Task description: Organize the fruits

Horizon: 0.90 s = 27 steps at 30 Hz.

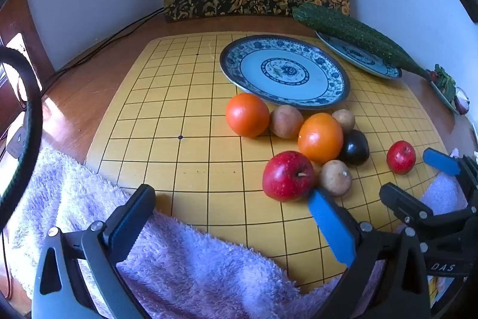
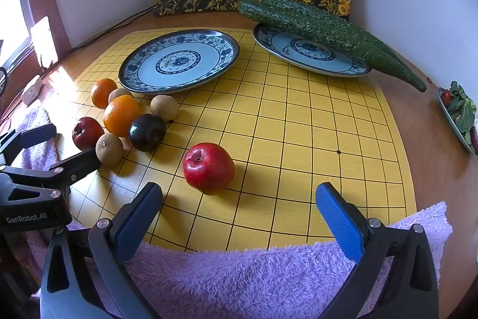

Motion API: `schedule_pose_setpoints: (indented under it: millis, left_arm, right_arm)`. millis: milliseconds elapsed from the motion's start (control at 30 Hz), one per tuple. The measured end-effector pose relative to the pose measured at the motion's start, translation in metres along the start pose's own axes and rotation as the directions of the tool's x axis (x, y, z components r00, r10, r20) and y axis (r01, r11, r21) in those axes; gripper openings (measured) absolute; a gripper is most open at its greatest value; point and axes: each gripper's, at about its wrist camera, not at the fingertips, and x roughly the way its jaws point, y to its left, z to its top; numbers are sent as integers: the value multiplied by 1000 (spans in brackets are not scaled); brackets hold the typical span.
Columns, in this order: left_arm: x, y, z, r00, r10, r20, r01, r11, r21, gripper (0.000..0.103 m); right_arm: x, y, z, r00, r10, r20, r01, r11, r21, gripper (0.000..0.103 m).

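Both grippers, left (image 1: 236, 205) and right (image 2: 239, 205), hover wide open and empty over the near towel (image 2: 239, 283), fruit pile (image 2: 122, 121) left, lone apple (image 2: 208, 168) just beyond the right one.

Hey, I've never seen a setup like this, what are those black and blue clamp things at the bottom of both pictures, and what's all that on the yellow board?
Those are two hand-held grippers, one in each of a person's hands, each with its own camera looking along its fingers. One picture comes from the left gripper, the other from the right gripper. Both are open and hold nothing.

On the yellow grid board lie two oranges, two red apples, a dark plum and three small brown fruits. One apple sits apart, in front of the right gripper. An empty plate stands behind the fruit; cucumbers rest on a second plate. A purple towel lies at the near edge.
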Motion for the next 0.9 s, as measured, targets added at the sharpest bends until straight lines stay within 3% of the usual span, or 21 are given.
schedule_pose_setpoints:
  millis: [900]
  left_arm:
    - [-1,1,-1,1000,3,8,-3,1000,-2,103]
  right_arm:
    - [0,0,0,1000,0,-3,0,1000,0,103]
